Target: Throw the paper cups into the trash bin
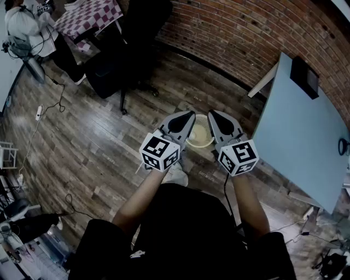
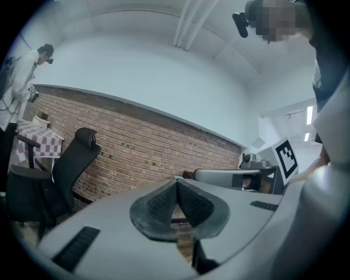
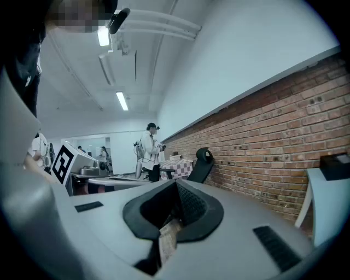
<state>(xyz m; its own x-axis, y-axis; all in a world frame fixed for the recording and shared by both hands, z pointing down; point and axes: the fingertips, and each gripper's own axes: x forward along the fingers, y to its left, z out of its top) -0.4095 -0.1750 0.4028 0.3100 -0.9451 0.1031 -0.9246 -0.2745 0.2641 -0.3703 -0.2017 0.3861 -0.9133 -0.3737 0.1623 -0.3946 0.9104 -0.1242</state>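
L claw [image 1: 190,114]: clenched. In its own view we see the ribbed pads pressed tog. with nothing betw. them, only a floor-brown sliver in the slot below.
R claw [image 1: 211,112]: clenched as well. The pads meet in its own view and grip nothing, and a pale brown strip shows in the slot under them.
Pose: we hold both claws out in front, side by side and roughly level, tips angled toward each other but apart. Marker cubes [image 1: 159,152] sit at the rear ends, by our forearms.
Trash bin [image 1: 198,144]: round and pale, standing on the wood floor [image 1: 82,142]. From the head view it sits right betw. the two claw tips and under them. The L claw covers part of its left rim and the R claw part of its right rim. It touches neither claw.
Bin inside: pale, too small for us to tell what lies in it.
Gripper views: both look out level over the room, so the bin shows in neither.
Surroundings: brick wall [image 1: 246,33] ahead; black office chair [image 1: 117,65] ahead-left, well apart from the bin; pale blue table [image 1: 306,142] to our right w/ a black box [image 1: 304,76] on its far end.
Far left: checked tablecloth [image 1: 90,13] and another person [image 1: 24,24] standing beside it.
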